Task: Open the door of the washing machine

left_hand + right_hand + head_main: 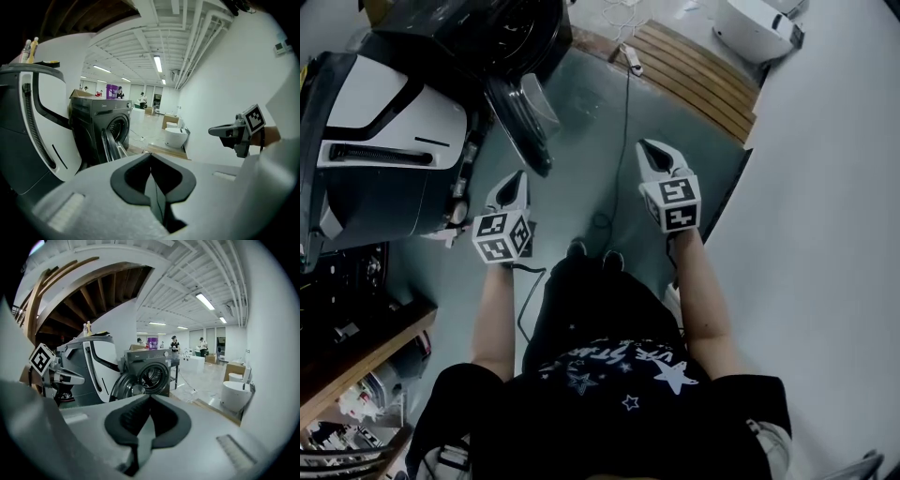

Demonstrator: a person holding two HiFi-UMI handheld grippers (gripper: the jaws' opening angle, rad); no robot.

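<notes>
The dark grey washing machine (478,33) stands at the top left of the head view. Its round door (520,117) hangs swung open towards me. Both gripper views show the open door (108,144) (123,387) beside the drum opening (152,376). My left gripper (517,178) is held in the air short of the door, jaws shut with nothing between them (151,164). My right gripper (654,152) hovers to the right, level with the left, also shut and empty (149,404). Neither gripper touches the machine.
A large white-and-dark appliance (375,150) stands left of the washer. A slatted wooden platform (694,70) and a white toilet (759,28) lie at the far right, with a cable (626,103) across the floor. A white wall (825,234) runs along my right side.
</notes>
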